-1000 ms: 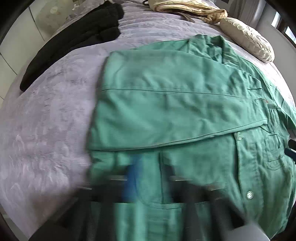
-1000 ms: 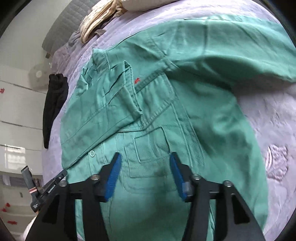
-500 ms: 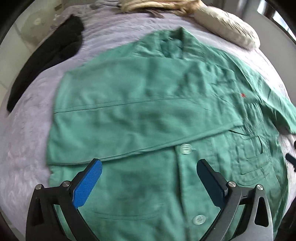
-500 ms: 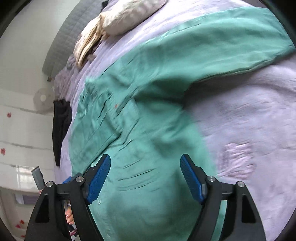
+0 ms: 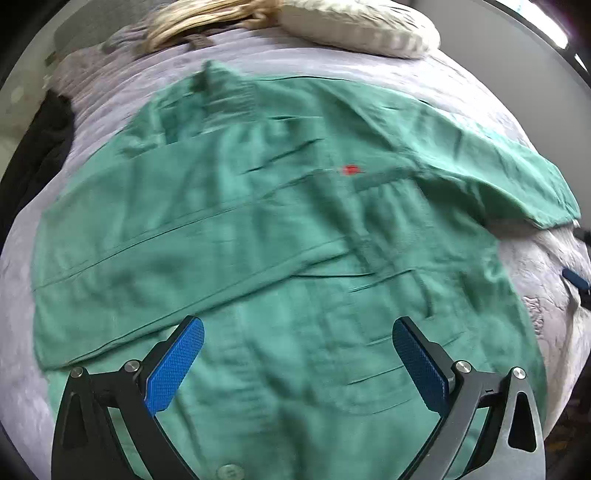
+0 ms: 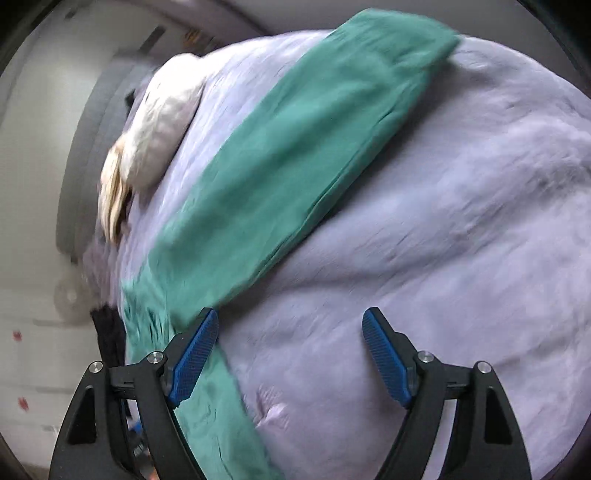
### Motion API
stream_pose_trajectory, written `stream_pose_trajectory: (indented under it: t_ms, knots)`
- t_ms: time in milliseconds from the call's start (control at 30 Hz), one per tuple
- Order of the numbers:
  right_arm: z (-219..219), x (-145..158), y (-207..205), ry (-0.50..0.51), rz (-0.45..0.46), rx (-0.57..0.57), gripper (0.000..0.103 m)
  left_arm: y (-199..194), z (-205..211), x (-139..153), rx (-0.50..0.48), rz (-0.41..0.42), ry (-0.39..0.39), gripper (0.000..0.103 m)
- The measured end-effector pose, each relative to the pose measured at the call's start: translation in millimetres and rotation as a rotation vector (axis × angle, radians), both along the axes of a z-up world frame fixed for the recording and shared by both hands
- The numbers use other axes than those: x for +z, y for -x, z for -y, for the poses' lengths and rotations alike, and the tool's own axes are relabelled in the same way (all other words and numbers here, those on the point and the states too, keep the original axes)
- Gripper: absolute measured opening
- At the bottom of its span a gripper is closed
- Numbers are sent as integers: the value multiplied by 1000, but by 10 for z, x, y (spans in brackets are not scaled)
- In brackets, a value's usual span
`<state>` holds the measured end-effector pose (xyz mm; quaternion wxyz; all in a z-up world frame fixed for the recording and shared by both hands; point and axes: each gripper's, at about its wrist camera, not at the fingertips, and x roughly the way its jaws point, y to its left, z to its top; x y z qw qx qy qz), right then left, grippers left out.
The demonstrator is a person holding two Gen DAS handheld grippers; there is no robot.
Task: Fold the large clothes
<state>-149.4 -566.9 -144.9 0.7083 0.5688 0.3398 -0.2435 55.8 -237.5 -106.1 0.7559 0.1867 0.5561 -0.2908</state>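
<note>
1. Shirt [image 5: 258,229]: a large green button-up garment lies spread flat on the bed [image 5: 461,88], covering most of the lavender bedspread in the left wrist view.
2. One sleeve is folded across the chest of the shirt, forming a broad band from the left edge toward the middle; a small red mark [image 5: 350,170] sits near the centre of the fabric.
3. The other sleeve [image 6: 295,155] stretches out diagonally over the bedspread in the right wrist view, away from the body of the shirt.
4. The left claw [image 5: 297,354] hangs above the lower front of the shirt with its blue pads far apart and nothing gripped between them.
5. The right claw [image 6: 290,354] hovers over bare bedspread just beside the outstretched sleeve; its jaws are opening, and only the edge of the green cloth passes behind its left pad, with nothing held.
6. A white pillow [image 5: 362,26] and a cream-coloured bundle of cloth [image 5: 207,18] lie at the head of the bed, beyond the collar.
7. A black garment [image 5: 33,155] rests at the left edge of the bed, apart from the shirt.
8. Both views are slightly blurred.
</note>
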Motion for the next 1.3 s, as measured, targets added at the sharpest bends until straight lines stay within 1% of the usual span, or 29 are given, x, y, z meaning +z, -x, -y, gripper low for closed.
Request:
stream_pose_trajectory:
  t_ms: [67, 167, 233, 333, 433, 600, 633, 667, 700, 733, 767, 800, 867, 900, 967, 1067, 1167, 1233, 1300]
  knots:
    - [174, -23, 69, -5, 19, -43, 83, 58, 135, -14, -20, -5, -1, 102]
    - [470, -75, 162, -34, 81, -116, 83, 101, 272, -26, -26, -18, 5, 102]
    - [623, -109, 166, -48, 121, -154, 83, 137, 360, -34, -28, -30, 6, 102]
    - [841, -168, 131, -61, 156, -190, 83, 202, 488, -35, -37, -26, -1, 102]
    - [1021, -227, 80, -74, 179, -221, 83, 194, 568, -60, -45, -26, -6, 102]
    - [1255, -267, 50, -102, 253, -307, 83, 128, 618, -82, -34, -20, -6, 102]
    - [1299, -283, 38, -120, 261, -331, 82, 123, 631, -82, -31, -18, -6, 102]
    - [1327, -303, 37, -141, 266, -354, 79, 113, 630, -77, -27, -15, -8, 102]
    - [1338, -322, 42, -161, 275, -371, 58, 97, 616, -76, -24, -12, -11, 102]
    - [1363, -357, 41, -192, 280, -385, 20, 74, 607, -77, -22, -10, -14, 102]
    - [1375, -376, 31, -211, 281, -388, 2, 65, 598, -76, -18, -9, -17, 102]
    - [1378, -368, 11, -212, 297, -388, 4, 46, 573, -75, -12, -7, -21, 102]
    - [1370, -236, -70, -164, 315, -347, 4, 1, 523, -65, -1, -6, -18, 102]
    - [1352, -119, -151, -133, 334, -309, 4, -28, 484, -54, 8, -4, -14, 102]
    - [1293, 68, -287, -102, 364, -247, 4, -94, 407, -30, 18, -7, 5, 102]
    - [1119, 434, -641, -48, 416, -116, 4, -223, 229, 37, 56, 15, 20, 102]
    - [832, 813, -1135, 10, 459, 38, 4, -384, -15, 102, 108, 33, 32, 102]
    - [529, 1068, -1539, 50, 489, 160, 4, -508, -209, 140, 150, 45, 36, 102]
    - [173, 1269, -1923, 102, 495, 278, 4, -629, -452, 168, 195, 62, 36, 102]
